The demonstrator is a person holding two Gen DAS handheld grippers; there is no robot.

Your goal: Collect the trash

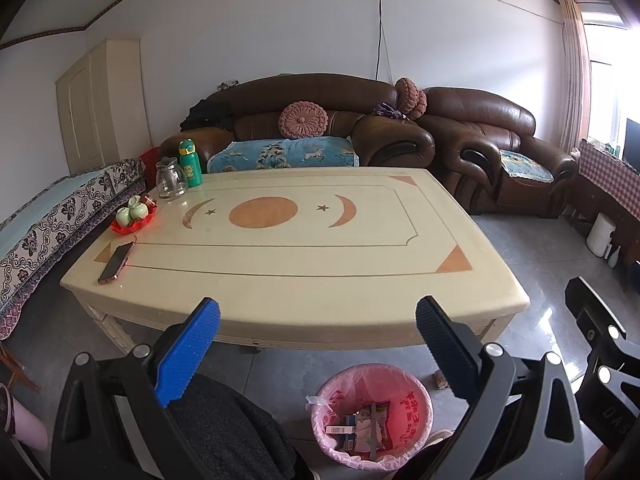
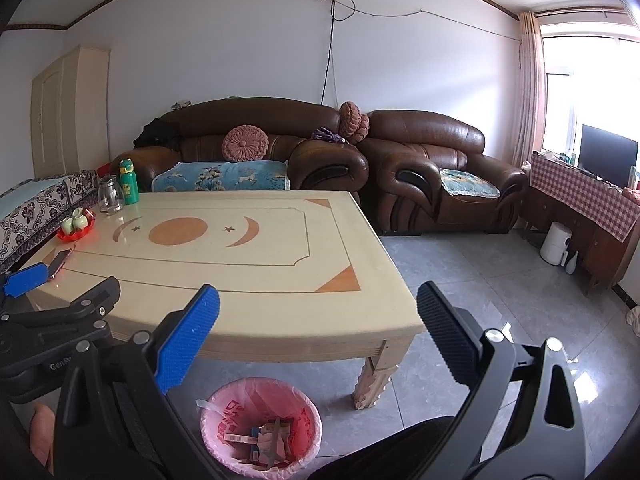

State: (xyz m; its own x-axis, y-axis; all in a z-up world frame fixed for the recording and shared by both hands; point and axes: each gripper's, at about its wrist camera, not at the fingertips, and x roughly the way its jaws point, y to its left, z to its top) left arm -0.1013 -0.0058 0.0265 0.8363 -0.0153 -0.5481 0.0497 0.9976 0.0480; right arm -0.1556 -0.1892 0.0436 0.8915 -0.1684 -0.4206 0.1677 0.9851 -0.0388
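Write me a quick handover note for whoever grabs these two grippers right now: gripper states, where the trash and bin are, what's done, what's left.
Left gripper: open, empty, held above the near table edge.
Right gripper: open, empty, beside it.
Trash bin with pink liner: on the floor in front of the table, wrappers and small boxes already inside.
Tabletop holds only a phone, red tray of cups, glass pitcher, green bottle; no loose trash visible there.
Left: apparently nothing on the table.

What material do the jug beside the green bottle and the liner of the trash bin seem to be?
Jug: clear glass or hard plastic, since the sofa shows through it. Bin liner: thin pink plastic film with red print, crinkled over the rim.
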